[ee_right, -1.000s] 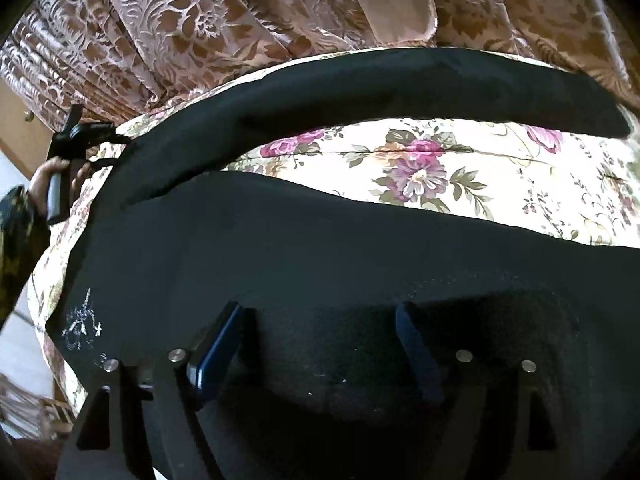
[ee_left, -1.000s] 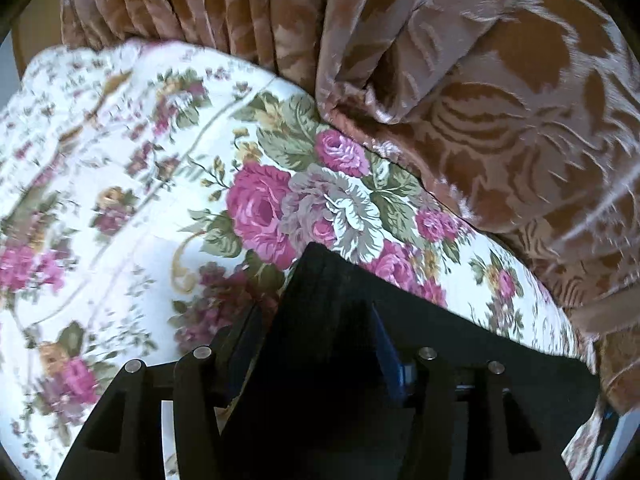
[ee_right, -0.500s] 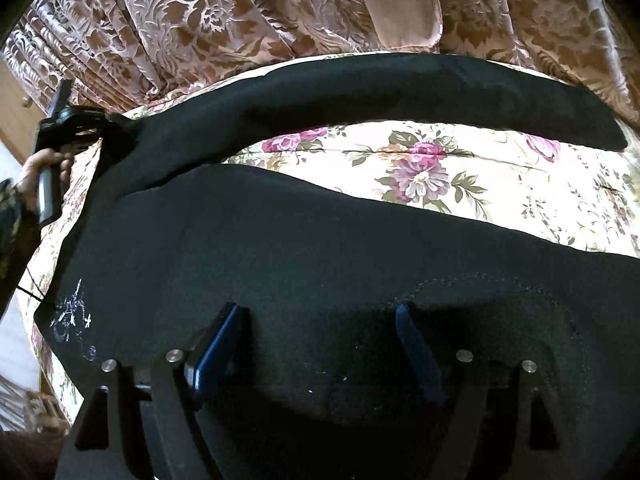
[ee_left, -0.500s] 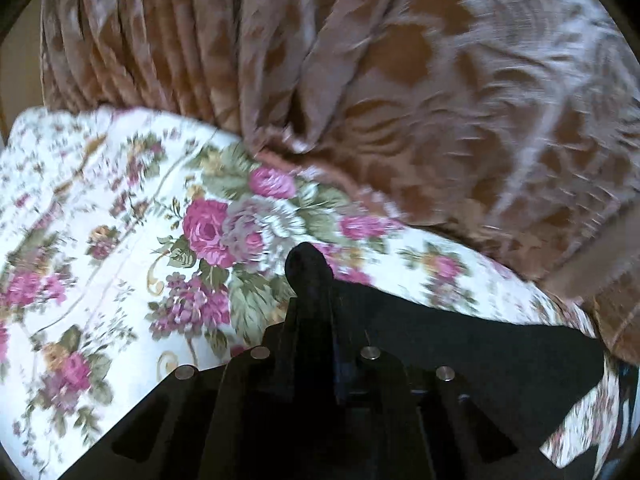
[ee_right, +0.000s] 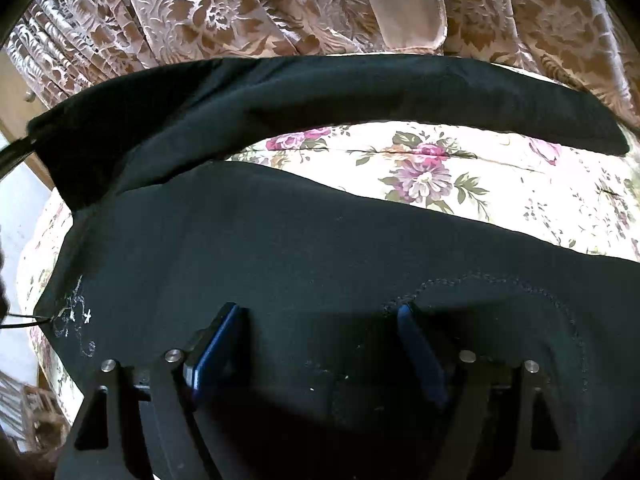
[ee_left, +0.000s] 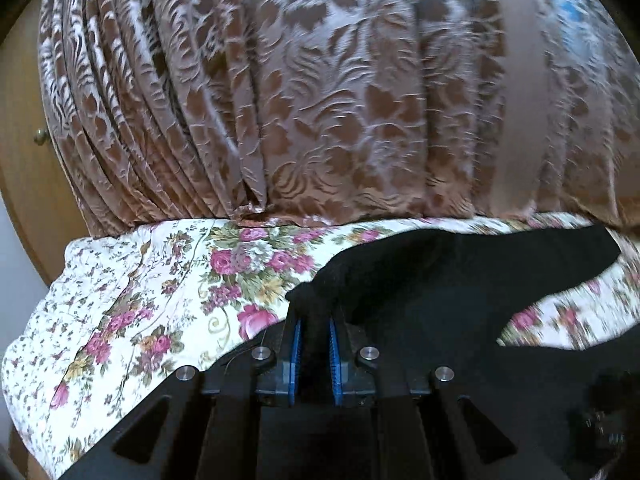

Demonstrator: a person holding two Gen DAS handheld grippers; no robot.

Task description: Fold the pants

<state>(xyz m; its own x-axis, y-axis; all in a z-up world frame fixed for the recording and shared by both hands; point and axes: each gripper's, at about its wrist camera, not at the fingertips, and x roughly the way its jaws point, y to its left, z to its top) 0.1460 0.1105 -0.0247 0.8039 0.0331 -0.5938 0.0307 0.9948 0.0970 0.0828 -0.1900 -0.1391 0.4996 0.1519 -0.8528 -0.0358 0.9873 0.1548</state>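
Black pants (ee_right: 300, 240) lie spread on a floral bedspread (ee_right: 500, 184), with one leg (ee_right: 320, 92) curving along the far side by the curtain. In the left wrist view my left gripper (ee_left: 314, 320) is shut on a bunched end of the black pants (ee_left: 460, 288) and holds it raised off the bedspread (ee_left: 160, 300). My right gripper (ee_right: 318, 312) stands open low over the near part of the pants, beside a curved line of stitching (ee_right: 500, 280). Its blue pads (ee_right: 216, 344) are wide apart. White embroidery (ee_right: 76, 316) marks the pants' left edge.
A brown patterned curtain (ee_left: 320, 100) hangs along the far edge of the bed. A wooden cupboard with a small knob (ee_left: 40, 136) stands at the left. Pale floor (ee_right: 20, 200) shows past the bed's left edge.
My left gripper closed on the end of the pants, then lifted it and swung it across the bed while rolling. The far leg's left end rose. My right gripper stayed put.
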